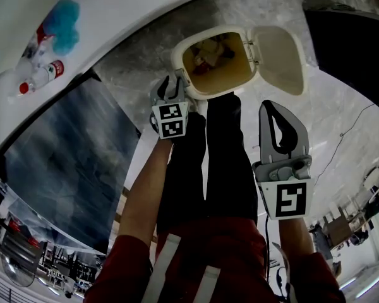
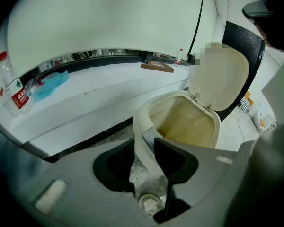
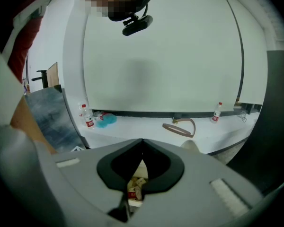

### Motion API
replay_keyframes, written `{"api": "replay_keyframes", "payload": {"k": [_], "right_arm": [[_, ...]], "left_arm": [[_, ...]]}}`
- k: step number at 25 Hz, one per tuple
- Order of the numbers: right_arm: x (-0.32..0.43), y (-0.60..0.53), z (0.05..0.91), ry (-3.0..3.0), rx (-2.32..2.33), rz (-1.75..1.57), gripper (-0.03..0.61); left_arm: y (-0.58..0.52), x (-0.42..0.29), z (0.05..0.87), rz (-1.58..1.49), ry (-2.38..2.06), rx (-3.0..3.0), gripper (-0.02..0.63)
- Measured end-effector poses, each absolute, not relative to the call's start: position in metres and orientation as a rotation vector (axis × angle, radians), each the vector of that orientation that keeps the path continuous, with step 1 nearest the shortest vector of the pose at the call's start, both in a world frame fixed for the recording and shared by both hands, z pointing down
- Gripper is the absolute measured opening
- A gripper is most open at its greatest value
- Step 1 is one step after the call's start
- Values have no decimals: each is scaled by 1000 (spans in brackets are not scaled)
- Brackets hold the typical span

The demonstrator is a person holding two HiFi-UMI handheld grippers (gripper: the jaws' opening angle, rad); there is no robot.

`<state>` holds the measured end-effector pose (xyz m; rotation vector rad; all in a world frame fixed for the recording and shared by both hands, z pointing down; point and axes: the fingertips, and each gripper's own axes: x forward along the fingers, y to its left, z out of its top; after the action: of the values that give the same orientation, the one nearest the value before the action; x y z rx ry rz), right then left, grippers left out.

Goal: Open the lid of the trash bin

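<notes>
The cream trash bin (image 1: 192,41) stands on the floor ahead of the person's legs. Its lid (image 1: 279,59) is swung fully open to the right, and scraps of rubbish lie inside. My left gripper (image 1: 175,86) is at the bin's near-left rim. In the left gripper view its jaws (image 2: 149,145) are shut on that rim (image 2: 143,126), with clear liner plastic between them and the raised lid (image 2: 222,79) behind. My right gripper (image 1: 275,109) hovers shut over the person's right leg, apart from the bin. In its own view the tips (image 3: 142,142) meet with nothing held.
A white counter (image 1: 132,11) runs along the wall, carrying water bottles (image 1: 44,76) and a blue cloth (image 1: 64,24). A brown loop (image 3: 180,127) and another bottle (image 3: 217,111) lie further along it. A dark panel (image 1: 69,163) stands at left and a black shape (image 1: 350,49) right of the bin.
</notes>
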<state>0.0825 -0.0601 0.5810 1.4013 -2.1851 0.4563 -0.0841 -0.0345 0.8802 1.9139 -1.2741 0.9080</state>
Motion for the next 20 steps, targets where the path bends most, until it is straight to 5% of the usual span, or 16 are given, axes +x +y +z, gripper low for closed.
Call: {"api": "replay_keyframes", "payload": {"k": [20], "right_arm": [[77,-62,573,-2198,1402,444,0]], "left_arm": [[-36,-88,876,936,-1256,1878,140]]}}
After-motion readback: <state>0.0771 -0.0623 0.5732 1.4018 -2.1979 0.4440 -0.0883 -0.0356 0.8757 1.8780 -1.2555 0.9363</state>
